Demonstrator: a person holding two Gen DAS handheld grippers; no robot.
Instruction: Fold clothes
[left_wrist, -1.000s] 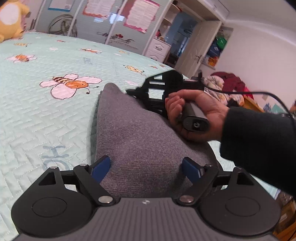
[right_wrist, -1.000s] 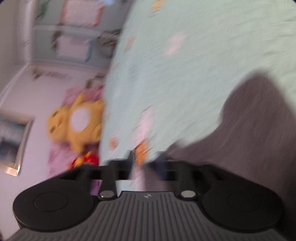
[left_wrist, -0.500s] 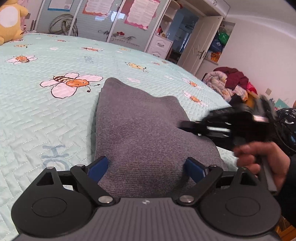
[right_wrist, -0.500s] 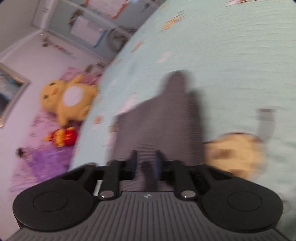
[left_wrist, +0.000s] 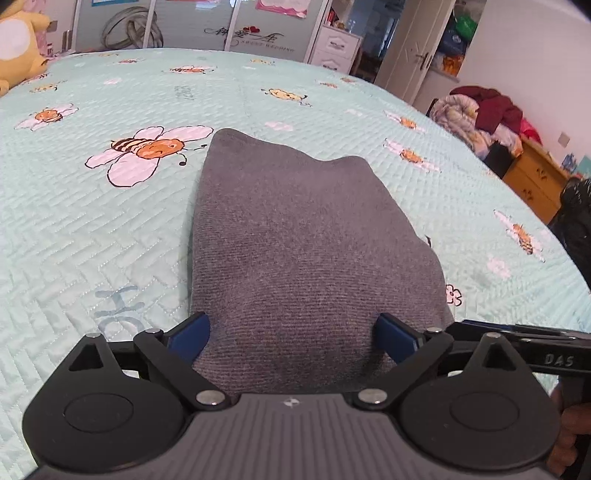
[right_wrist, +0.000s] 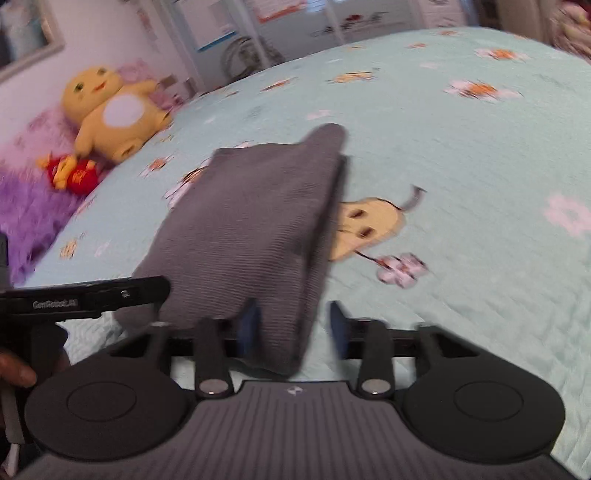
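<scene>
A grey knit garment (left_wrist: 295, 236) lies folded into a long strip on the mint bedspread (left_wrist: 92, 229). My left gripper (left_wrist: 291, 336) stands wide open at its near end, one blue pad on each side of the cloth. In the right wrist view the same garment (right_wrist: 251, 221) runs away from me. My right gripper (right_wrist: 294, 325) is open over the near right corner, and the thick folded edge lies between its pads. The left gripper's body (right_wrist: 85, 299) shows beside it on the left. The right gripper's body (left_wrist: 535, 350) shows at the right of the left wrist view.
A yellow plush toy (right_wrist: 110, 110), a red toy (right_wrist: 72, 173) and a purple blanket (right_wrist: 26, 218) sit at the bed's far left. A heap of clothes (left_wrist: 476, 114) on a wooden dresser (left_wrist: 535, 181) stands right of the bed, with wardrobe doors (left_wrist: 177, 22) behind.
The right gripper swung back from the garment's far end to its near right corner, beside the left gripper, and its jaws opened. The left gripper hardly moved.
</scene>
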